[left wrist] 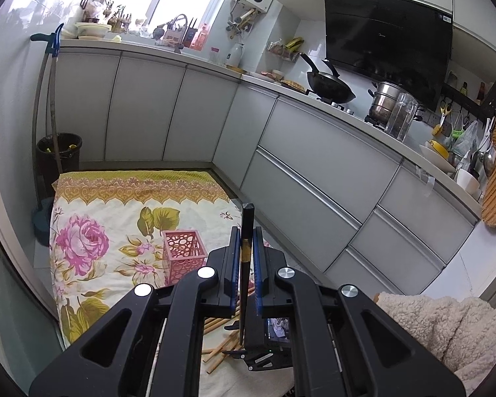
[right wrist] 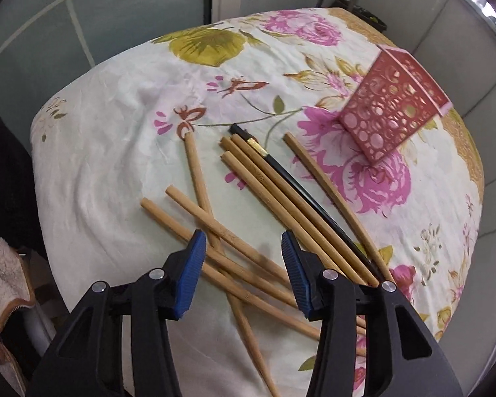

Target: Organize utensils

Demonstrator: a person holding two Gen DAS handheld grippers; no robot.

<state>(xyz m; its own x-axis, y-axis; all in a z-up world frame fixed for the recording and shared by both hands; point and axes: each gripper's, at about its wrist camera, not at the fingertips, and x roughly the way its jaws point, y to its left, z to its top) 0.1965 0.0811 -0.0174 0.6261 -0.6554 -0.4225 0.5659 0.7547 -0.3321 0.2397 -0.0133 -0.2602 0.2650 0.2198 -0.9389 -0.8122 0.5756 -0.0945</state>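
Observation:
My left gripper is shut on a black chopstick with a gold band and holds it upright above the table. The pink perforated holder stands on the floral cloth, left of and beyond the left gripper. My right gripper is open and empty, low over a pile of several bamboo chopsticks. One black chopstick lies among them. The holder also shows in the right wrist view at the far right of the cloth. Part of the right gripper shows below the left one.
The floral cloth covers a small table. Kitchen cabinets and a counter with a wok and pots run along the right. A black bin stands in the far corner. A fleece sleeve is at the lower right.

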